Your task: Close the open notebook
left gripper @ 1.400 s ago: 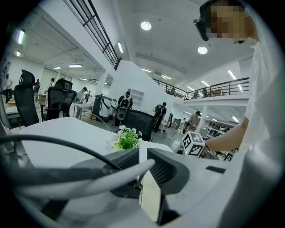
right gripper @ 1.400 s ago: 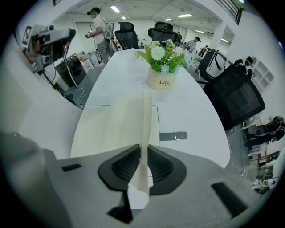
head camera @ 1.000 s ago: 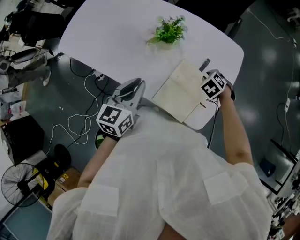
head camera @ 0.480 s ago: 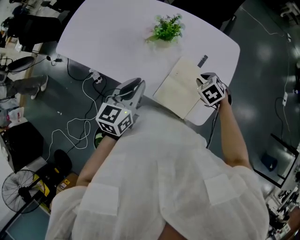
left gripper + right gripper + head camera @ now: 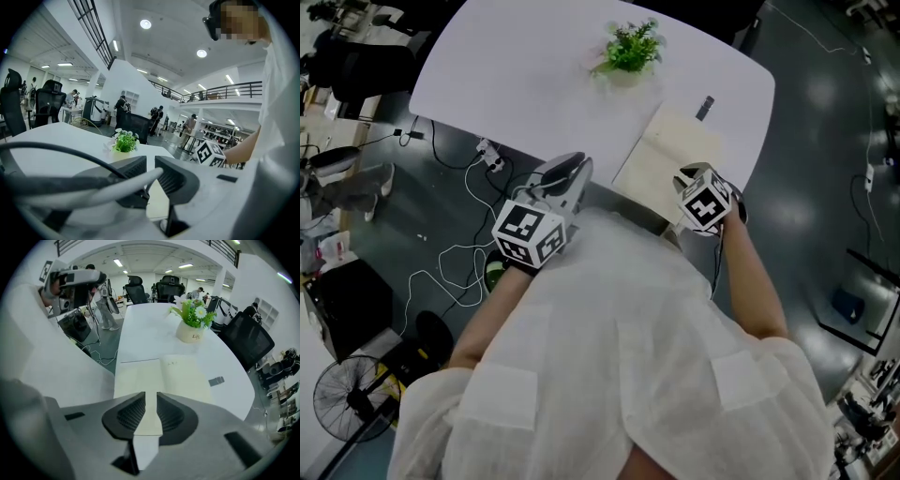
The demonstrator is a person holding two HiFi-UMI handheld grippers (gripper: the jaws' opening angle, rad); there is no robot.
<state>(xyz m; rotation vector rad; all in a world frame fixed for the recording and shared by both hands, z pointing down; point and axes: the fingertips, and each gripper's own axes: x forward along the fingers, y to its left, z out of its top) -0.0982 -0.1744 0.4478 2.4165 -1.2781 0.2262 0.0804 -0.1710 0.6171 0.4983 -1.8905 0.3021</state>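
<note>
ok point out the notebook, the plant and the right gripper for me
notebook (image 5: 661, 159), head view, on the bare cream page
potted plant (image 5: 630, 47), head view, on the green leaves
right gripper (image 5: 150, 398), right gripper view, midway between its fingers

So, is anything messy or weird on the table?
Nothing is spilled or broken. The notebook just lies open near the edge of the table, and the plant stands upright.
</note>
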